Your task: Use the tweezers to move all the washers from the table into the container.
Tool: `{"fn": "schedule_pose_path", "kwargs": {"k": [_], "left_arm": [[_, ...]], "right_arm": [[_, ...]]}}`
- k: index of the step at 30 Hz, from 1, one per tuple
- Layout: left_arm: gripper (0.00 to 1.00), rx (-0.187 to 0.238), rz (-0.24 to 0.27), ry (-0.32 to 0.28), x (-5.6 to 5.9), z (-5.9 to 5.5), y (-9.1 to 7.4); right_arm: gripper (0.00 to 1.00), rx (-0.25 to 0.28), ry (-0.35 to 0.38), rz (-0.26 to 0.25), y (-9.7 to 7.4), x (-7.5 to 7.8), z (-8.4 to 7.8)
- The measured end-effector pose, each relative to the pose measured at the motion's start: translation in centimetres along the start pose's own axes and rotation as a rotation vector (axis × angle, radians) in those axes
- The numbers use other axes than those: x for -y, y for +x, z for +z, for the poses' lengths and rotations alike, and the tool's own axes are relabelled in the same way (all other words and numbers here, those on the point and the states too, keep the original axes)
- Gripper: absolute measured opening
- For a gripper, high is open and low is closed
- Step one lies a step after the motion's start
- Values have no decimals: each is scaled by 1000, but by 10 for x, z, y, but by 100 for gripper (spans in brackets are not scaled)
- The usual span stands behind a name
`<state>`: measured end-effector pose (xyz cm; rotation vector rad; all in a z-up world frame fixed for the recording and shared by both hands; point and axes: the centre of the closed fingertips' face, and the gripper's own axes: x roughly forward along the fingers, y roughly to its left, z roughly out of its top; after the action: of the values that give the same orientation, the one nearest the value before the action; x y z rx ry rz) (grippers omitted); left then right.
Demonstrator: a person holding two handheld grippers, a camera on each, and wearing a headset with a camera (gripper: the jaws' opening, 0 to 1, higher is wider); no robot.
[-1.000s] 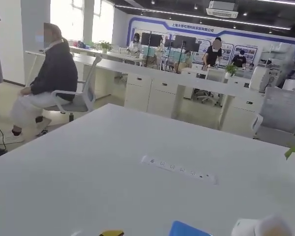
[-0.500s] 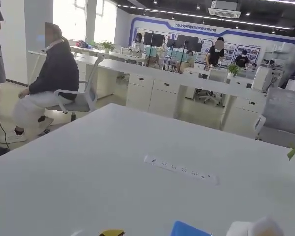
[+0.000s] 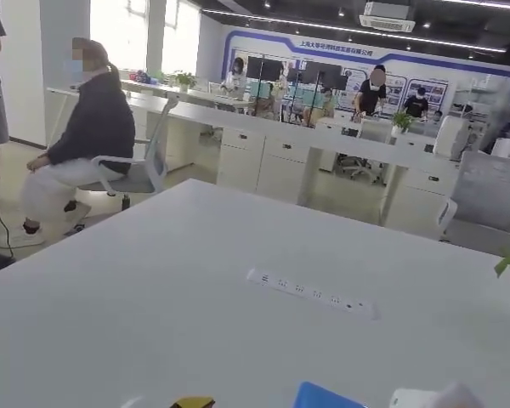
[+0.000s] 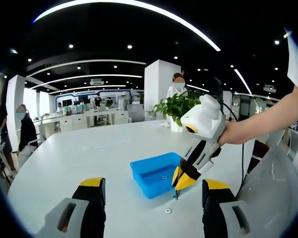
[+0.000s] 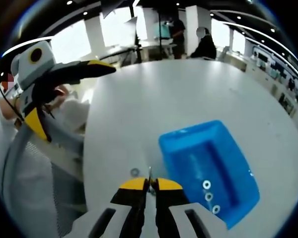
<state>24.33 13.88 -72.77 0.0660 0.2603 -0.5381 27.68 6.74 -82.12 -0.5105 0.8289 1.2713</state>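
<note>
Right tool (image 5: 149, 185) sunk lower, clenched on tweezers (image 5: 149, 173) near a washer (image 5: 134, 172) beside container (image 5: 201, 148), left tool (image 4: 153, 186) released

Blue container (image 5: 186, 144), white table (image 5: 139, 99), yellow-tipped right gripper (image 5: 150, 184), silvery washers (image 5: 206, 184)

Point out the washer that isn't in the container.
The washer on the table, just beside the tweezers tip; the other three washers lie inside the blue container.
</note>
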Motion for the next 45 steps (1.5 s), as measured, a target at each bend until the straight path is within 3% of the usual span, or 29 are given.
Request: {"fn": "schedule_pose_path", "kwargs": {"k": [7,13,27,34,45], "left_arm": [[81,0,-1,2,0,0,0],[81,-1,-4,1,1,0,1],[81,-2,-9,3,2,0,1],[81,-1,-7,2,2,0,0],[81,7,3,-7,0,1,0]], "right_arm": [[3,34,51,24,-10,-5,8],[3,83,106,39,-30,-5,24],[3,228,232,51,-79,20,79],[3,280,319,64,-83,38,94],[3,211,301,18,-63,61,85]]}}
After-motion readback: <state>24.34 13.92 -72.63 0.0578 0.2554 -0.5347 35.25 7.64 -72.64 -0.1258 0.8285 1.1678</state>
